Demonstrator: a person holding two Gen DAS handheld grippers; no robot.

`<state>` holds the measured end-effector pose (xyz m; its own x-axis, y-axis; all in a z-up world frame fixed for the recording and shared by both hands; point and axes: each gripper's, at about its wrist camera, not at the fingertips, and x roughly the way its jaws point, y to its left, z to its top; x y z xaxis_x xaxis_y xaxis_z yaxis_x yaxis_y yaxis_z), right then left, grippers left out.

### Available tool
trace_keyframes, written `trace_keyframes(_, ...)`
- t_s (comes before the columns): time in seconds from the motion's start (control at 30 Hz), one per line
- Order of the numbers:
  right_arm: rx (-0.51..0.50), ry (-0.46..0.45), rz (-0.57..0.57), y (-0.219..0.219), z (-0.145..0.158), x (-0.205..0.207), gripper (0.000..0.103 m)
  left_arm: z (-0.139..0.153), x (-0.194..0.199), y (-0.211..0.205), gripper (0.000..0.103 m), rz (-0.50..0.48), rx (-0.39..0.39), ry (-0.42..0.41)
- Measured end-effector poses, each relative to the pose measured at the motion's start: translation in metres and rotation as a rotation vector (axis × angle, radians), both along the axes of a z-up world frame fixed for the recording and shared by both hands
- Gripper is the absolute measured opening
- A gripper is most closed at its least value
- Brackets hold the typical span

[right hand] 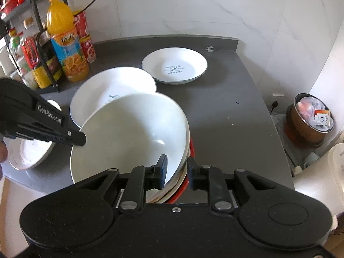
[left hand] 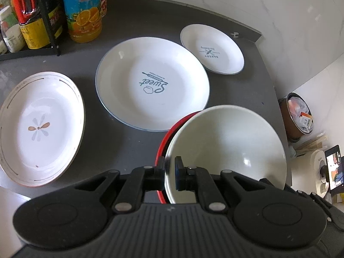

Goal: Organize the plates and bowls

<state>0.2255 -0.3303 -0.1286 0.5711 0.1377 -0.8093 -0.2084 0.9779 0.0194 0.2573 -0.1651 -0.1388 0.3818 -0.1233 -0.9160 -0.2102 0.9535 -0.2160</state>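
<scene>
My left gripper (left hand: 169, 172) is shut on the near rim of a white bowl (left hand: 225, 150), which is tilted up over a red-rimmed dish (left hand: 162, 144). From the right wrist view, that white bowl (right hand: 129, 133) tops a stack of bowls over the red dish (right hand: 192, 148), and the left gripper (right hand: 82, 138) pinches its left rim. My right gripper (right hand: 176, 172) is open, one finger inside the bowl and one outside the stack's rims. On the grey counter (left hand: 137, 21) lie a large "Sweet" plate (left hand: 152, 86), a small "Bakery" plate (left hand: 211, 49) and an oval flower plate (left hand: 40, 129).
An orange juice bottle (right hand: 64, 43), a red can (right hand: 85, 36) and a black rack of condiment bottles (left hand: 28, 21) stand at the back left. The counter ends in an edge (right hand: 271, 111) on the right. A filled bin (right hand: 311, 118) stands on the floor below.
</scene>
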Motion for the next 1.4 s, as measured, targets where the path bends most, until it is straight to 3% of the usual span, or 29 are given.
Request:
trace_keyframes(0.2, 0.018, 0.012, 0.019, -0.004, -0.001, 0.012, 0.022, -0.002, 0.011, 0.002, 0.009, -0.027, 0.008, 0.022)
trace_keyframes(0.37, 0.071, 0.016, 0.027, -0.015, 0.009, 0.025, 0.024, 0.010, 0.018, 0.001, 0.016, -0.082, 0.033, 0.010)
trace_keyframes(0.53, 0.154, 0.039, 0.069, -0.023, 0.016, 0.045, 0.027, 0.025, 0.026, 0.003, 0.045, -0.063, 0.016, -0.021)
trace_keyframes(0.6, 0.176, 0.043, 0.096, -0.024, 0.018, 0.054, 0.027, 0.029, 0.031, 0.004, 0.051, -0.051, 0.024, -0.033)
trace_keyframes(0.77, 0.247, 0.091, 0.112, -0.029, 0.025, 0.080, 0.027, 0.037, 0.040, 0.017, 0.056, 0.023, 0.020, -0.039)
trace_keyframes(0.97, 0.255, 0.103, 0.152, -0.016, 0.023, 0.113, 0.033, 0.041, 0.049, 0.042, 0.062, 0.138, 0.066, -0.054)
trace_keyframes(1.17, 0.237, 0.118, 0.114, 0.006, 0.025, 0.132, 0.034, 0.029, 0.066, 0.077, 0.062, 0.197, 0.042, -0.022)
trace_keyframes(1.2, 0.225, 0.110, 0.111, 0.010, 0.028, 0.132, 0.036, 0.029, 0.069, 0.083, 0.062, 0.196, 0.034, -0.032)
trace_keyframes(1.27, 0.219, 0.087, 0.115, 0.019, 0.033, 0.130, 0.056, 0.030, 0.075, 0.092, 0.062, 0.189, 0.035, -0.052)
trace_keyframes(1.4, 0.223, 0.083, 0.057, 0.034, 0.034, 0.128, 0.057, 0.030, 0.086, 0.106, 0.063, 0.151, 0.036, -0.031)
